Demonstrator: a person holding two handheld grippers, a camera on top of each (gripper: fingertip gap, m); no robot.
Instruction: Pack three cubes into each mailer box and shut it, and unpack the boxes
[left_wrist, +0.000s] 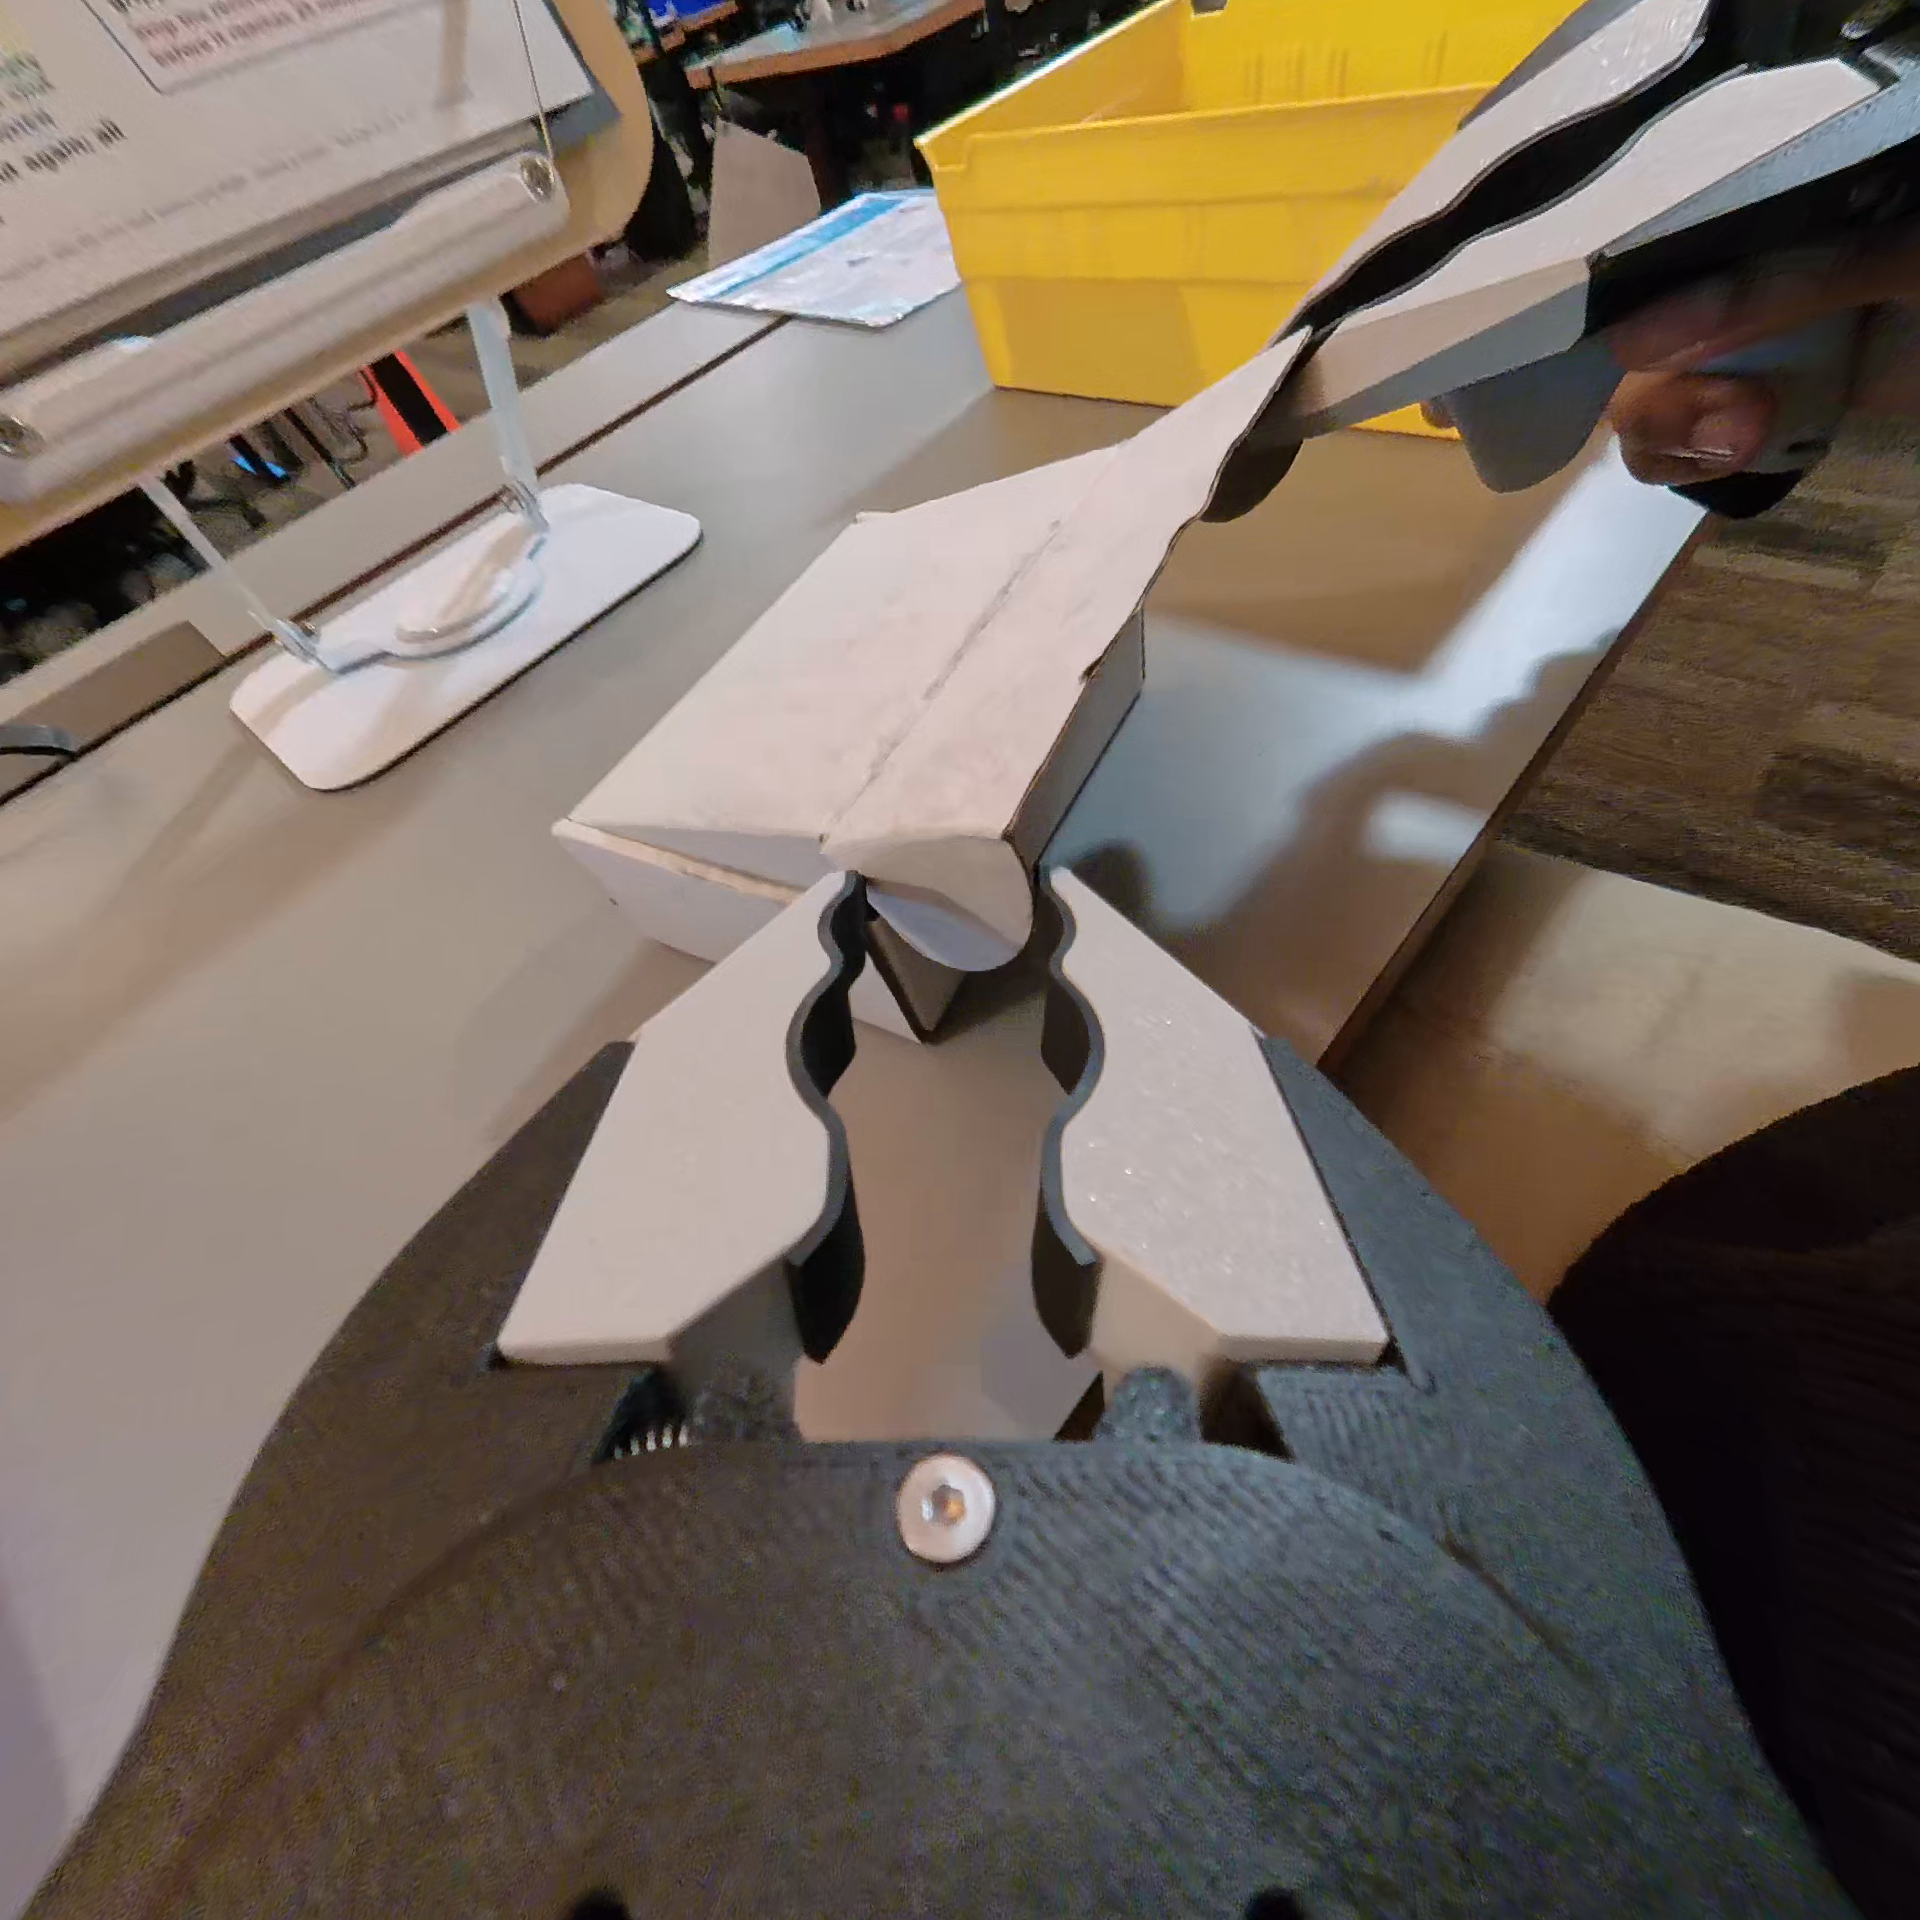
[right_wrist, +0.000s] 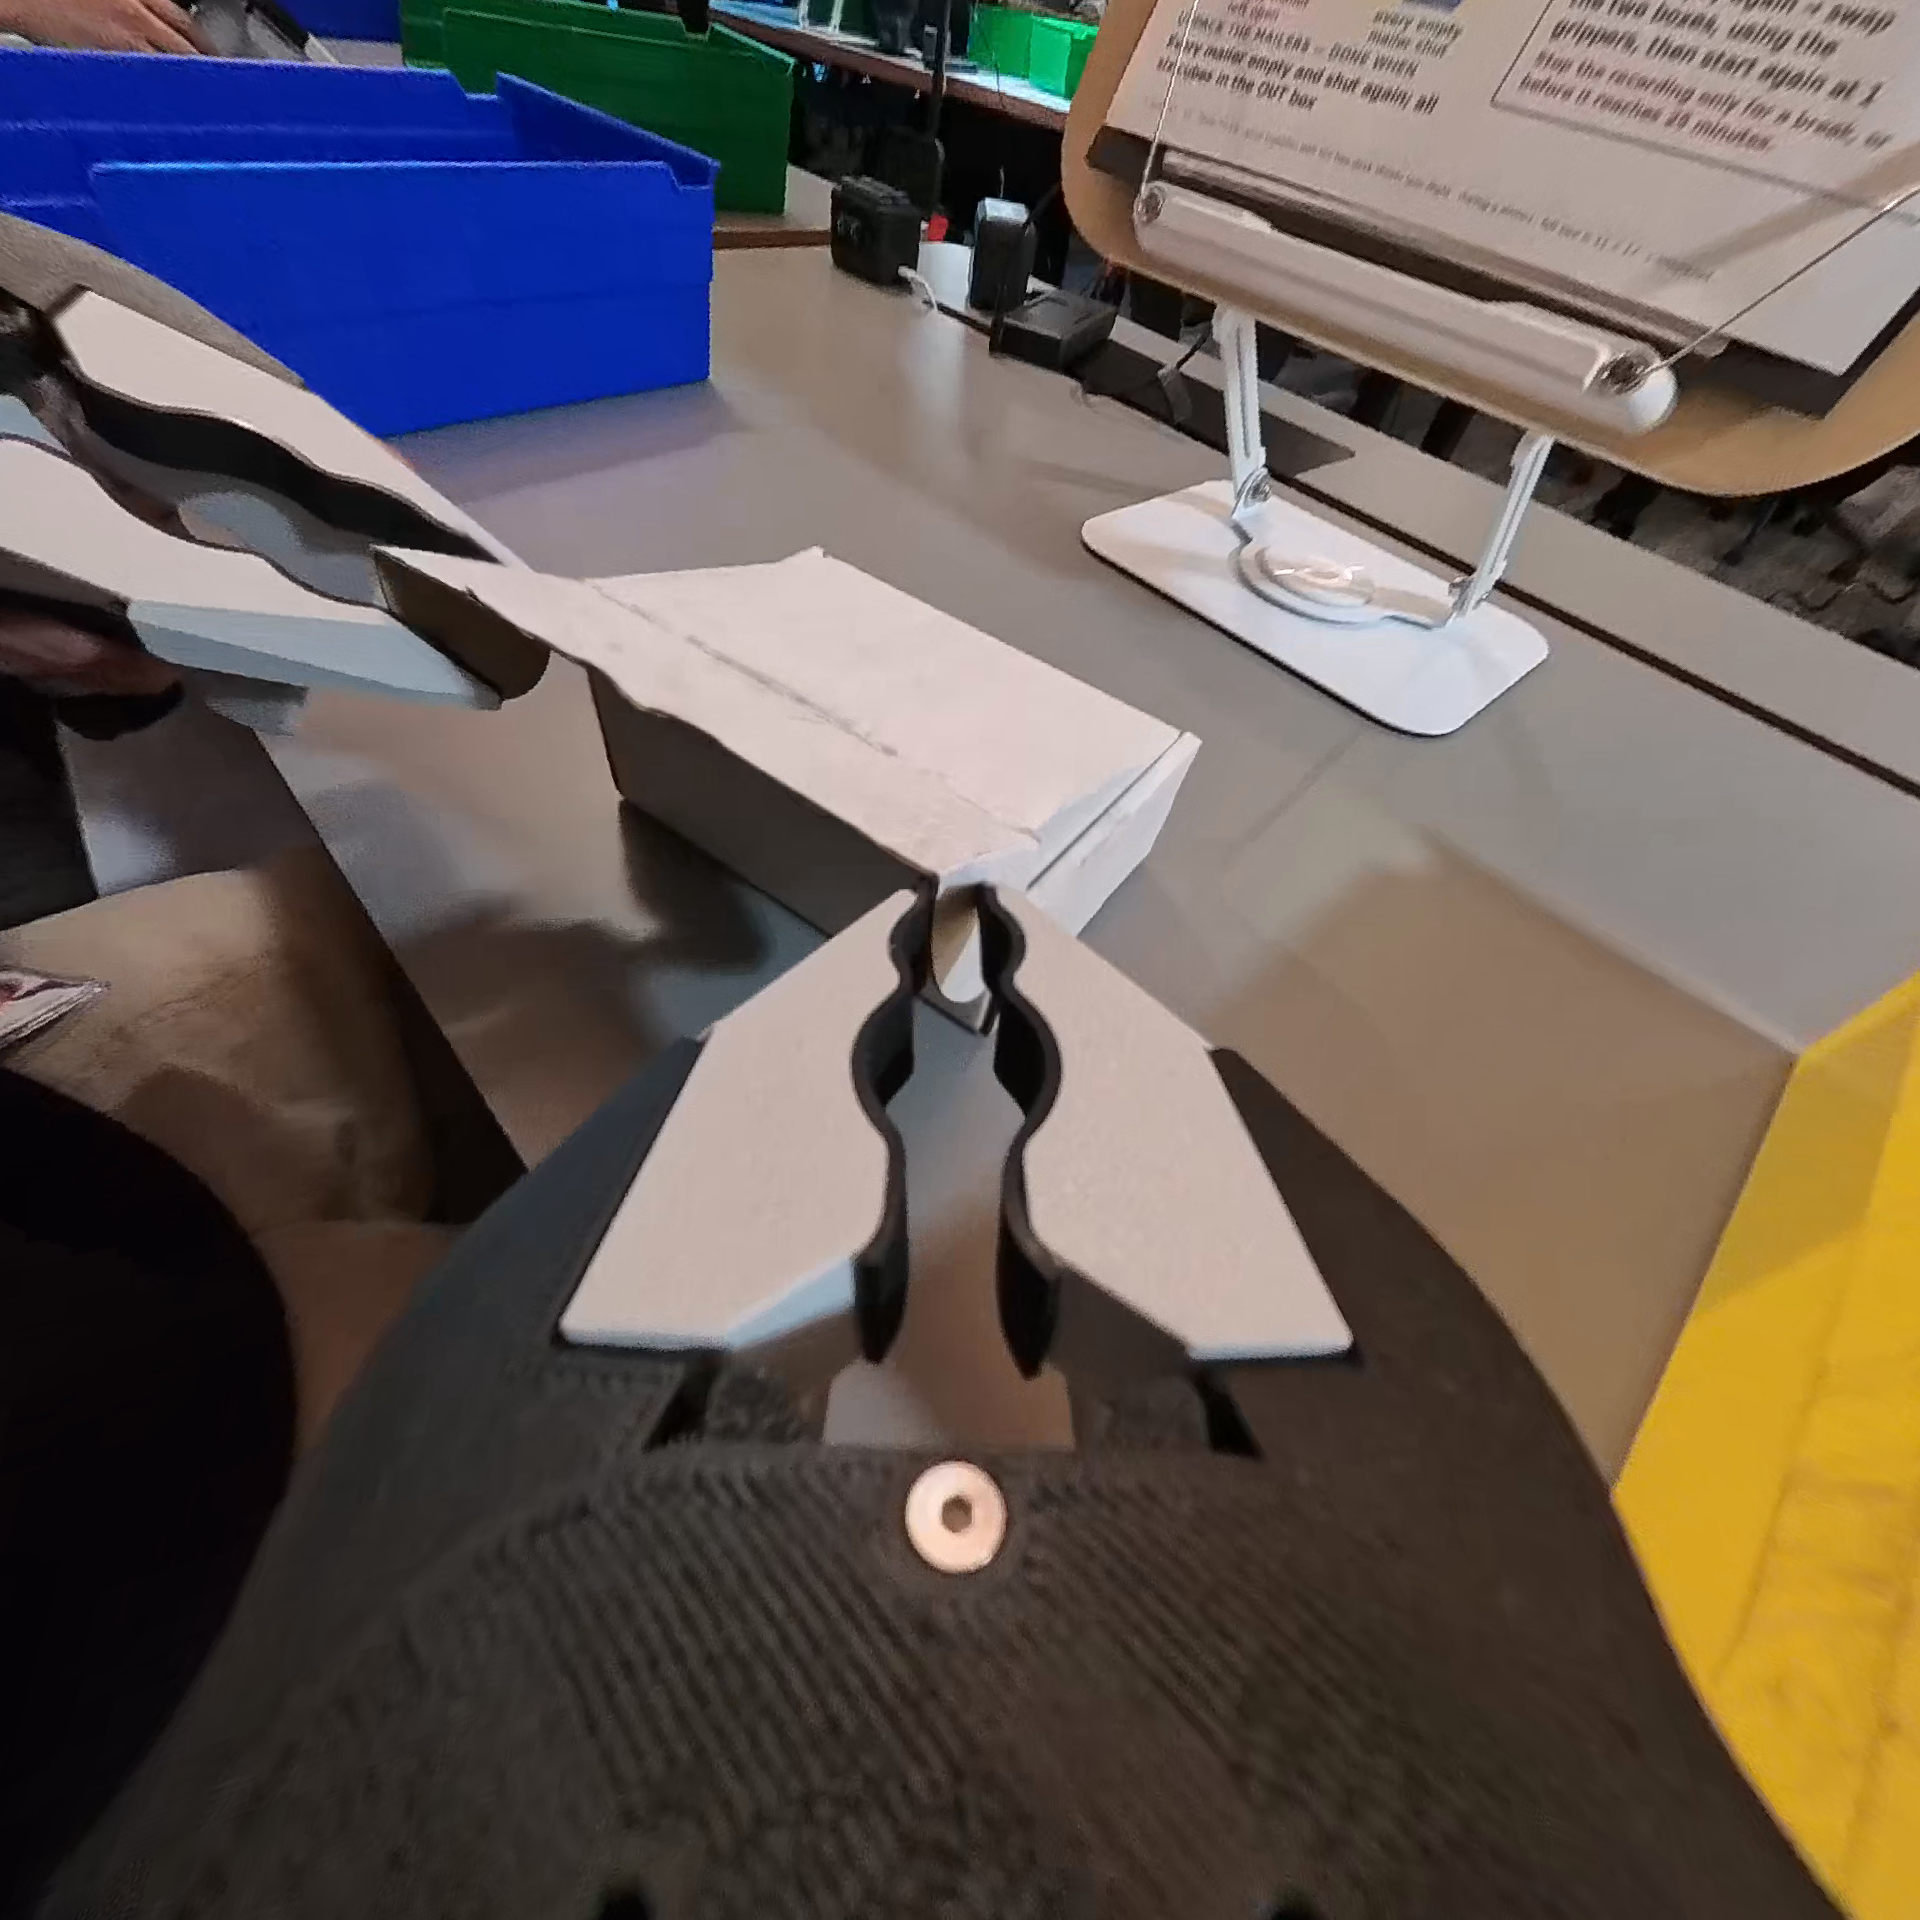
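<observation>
A white cardboard mailer box (left_wrist: 748, 727) lies on the grey table (left_wrist: 260, 1039) near its front edge. Its lid is down and the front flap is lifted off the box. My left gripper (left_wrist: 948, 920) is shut on the rounded ear at one end of that flap. My right gripper (right_wrist: 951, 930) is shut on the ear at the other end. Each gripper also shows in the other view: the right (left_wrist: 1262, 416), the left (right_wrist: 457, 613). The box (right_wrist: 883, 707) shows between them. No cubes are in view; the inside of the box is hidden.
A yellow bin (left_wrist: 1143, 208) stands behind the box to the right, and also shows in the right wrist view (right_wrist: 1818, 1351). A blue bin (right_wrist: 416, 270) and a green bin (right_wrist: 644, 94) stand to the left. A white document stand (right_wrist: 1320, 613) stands behind the box. The table edge (left_wrist: 1507, 727) is close. My right fingertips sit around 15 cm from my left ones.
</observation>
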